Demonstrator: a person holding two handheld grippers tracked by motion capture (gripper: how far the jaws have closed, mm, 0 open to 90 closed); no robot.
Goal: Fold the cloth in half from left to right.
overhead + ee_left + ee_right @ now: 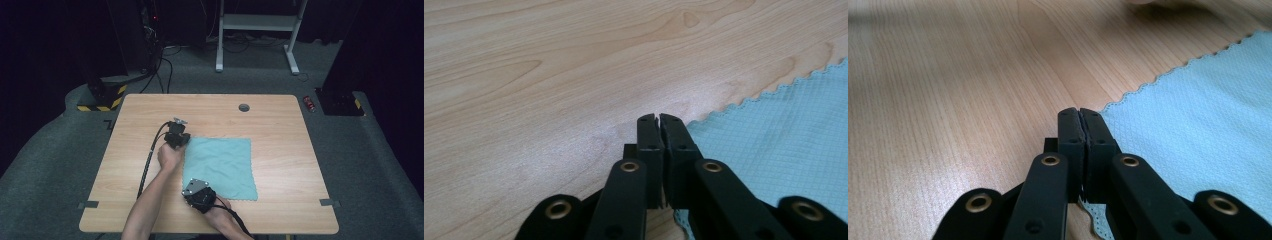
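Note:
A light blue cloth (220, 167) lies flat on the wooden table (280, 130), right of centre. My left gripper (183, 141) sits at the cloth's far left corner, held by a hand. In the left gripper view its jaws (659, 120) are pressed together, with the scalloped edge of the cloth (784, 140) running into them. My right gripper (190, 187) rests at the near left corner under its grey plate. Its jaws (1079, 112) are shut too, and the edge of the cloth (1198, 110) meets their tips and reappears below them.
A round cable hole (244, 107) sits near the table's far edge. Grey tape marks (89, 204) (330, 202) lie at both front corners. Bare wood stretches left and right of the cloth. A white desk frame (257, 30) stands on the carpet beyond.

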